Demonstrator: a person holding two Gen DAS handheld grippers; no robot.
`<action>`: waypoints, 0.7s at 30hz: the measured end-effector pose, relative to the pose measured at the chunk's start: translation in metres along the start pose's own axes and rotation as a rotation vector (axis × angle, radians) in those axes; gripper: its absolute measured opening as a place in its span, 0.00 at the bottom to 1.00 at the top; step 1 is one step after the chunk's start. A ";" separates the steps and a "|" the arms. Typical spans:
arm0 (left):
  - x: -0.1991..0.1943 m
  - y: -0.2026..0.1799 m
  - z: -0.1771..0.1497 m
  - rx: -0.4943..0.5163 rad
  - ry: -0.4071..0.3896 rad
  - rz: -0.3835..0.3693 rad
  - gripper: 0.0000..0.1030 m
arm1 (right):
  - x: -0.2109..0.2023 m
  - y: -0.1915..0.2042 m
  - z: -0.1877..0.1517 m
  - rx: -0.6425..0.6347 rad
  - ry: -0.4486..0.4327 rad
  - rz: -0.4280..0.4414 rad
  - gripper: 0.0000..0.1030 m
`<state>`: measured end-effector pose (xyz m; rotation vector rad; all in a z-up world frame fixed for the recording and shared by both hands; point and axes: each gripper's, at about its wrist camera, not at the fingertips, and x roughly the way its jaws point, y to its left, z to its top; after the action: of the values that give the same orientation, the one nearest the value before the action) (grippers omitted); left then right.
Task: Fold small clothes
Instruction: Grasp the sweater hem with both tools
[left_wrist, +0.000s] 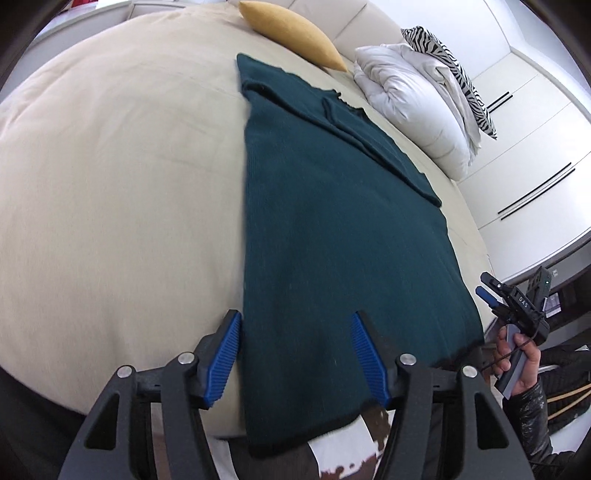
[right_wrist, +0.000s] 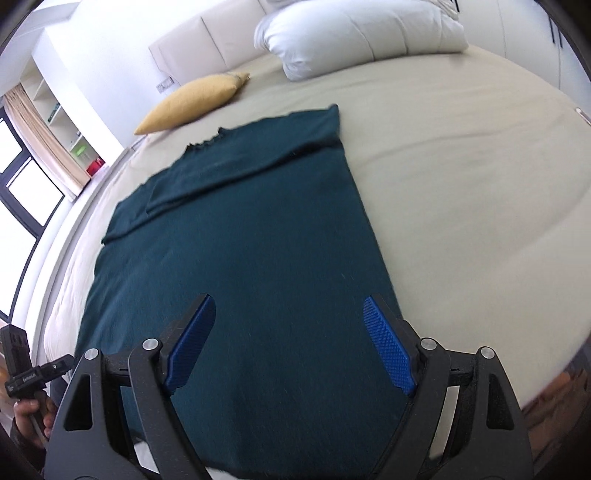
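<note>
The dark teal knitted garment (left_wrist: 332, 229) lies flat on the beige bed (left_wrist: 110, 184), laid lengthwise from the near edge toward the headboard end. Its sleeves are folded inward across the upper body, forming a diagonal ridge of doubled fabric; the frilled neckline sits at the far end. The near hem overhangs the near edge of the bed. In the left wrist view the garment lies toward the right side edge of the bed.

The left tool (left_wrist: 295, 354) hovers above the near hem with its blue ribbed fingers (left_wrist: 221, 362) spread apart, one finger over the garment's left edge and the other over its body. No fabric is between them. The right tool (right_wrist: 288, 343) is likewise spread wide, both blue fingers (right_wrist: 386, 347) over the near right part of the garment, holding nothing. Whether either tool touches the cloth cannot be determined from these angles.

Each tool appears in the other's view, held at the bed's near edge by a hand (left_wrist: 517, 365).

Near the headboard end, a mustard-yellow oblong cushion (left_wrist: 291, 33) rests just beyond the garment's far end. Beside it, at the far corner, lies a bundled white duvet (left_wrist: 417, 103) with a zebra-striped pillow (left_wrist: 454, 74) behind it. White wardrobe doors (left_wrist: 535, 147) stand past the bed's side edge.
</note>
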<state>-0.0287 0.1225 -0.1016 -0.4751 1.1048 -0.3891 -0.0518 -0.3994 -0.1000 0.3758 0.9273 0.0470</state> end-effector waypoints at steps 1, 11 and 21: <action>0.000 0.001 -0.003 -0.011 0.010 -0.014 0.62 | -0.003 -0.004 -0.005 0.012 0.004 0.009 0.79; -0.005 0.017 -0.018 -0.087 0.052 -0.070 0.41 | -0.035 -0.052 -0.038 0.119 0.056 0.004 0.77; -0.002 0.017 -0.024 -0.055 0.081 -0.029 0.09 | -0.040 -0.093 -0.058 0.175 0.192 -0.019 0.61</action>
<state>-0.0503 0.1338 -0.1183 -0.5285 1.1905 -0.4075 -0.1327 -0.4771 -0.1313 0.5314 1.1290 -0.0163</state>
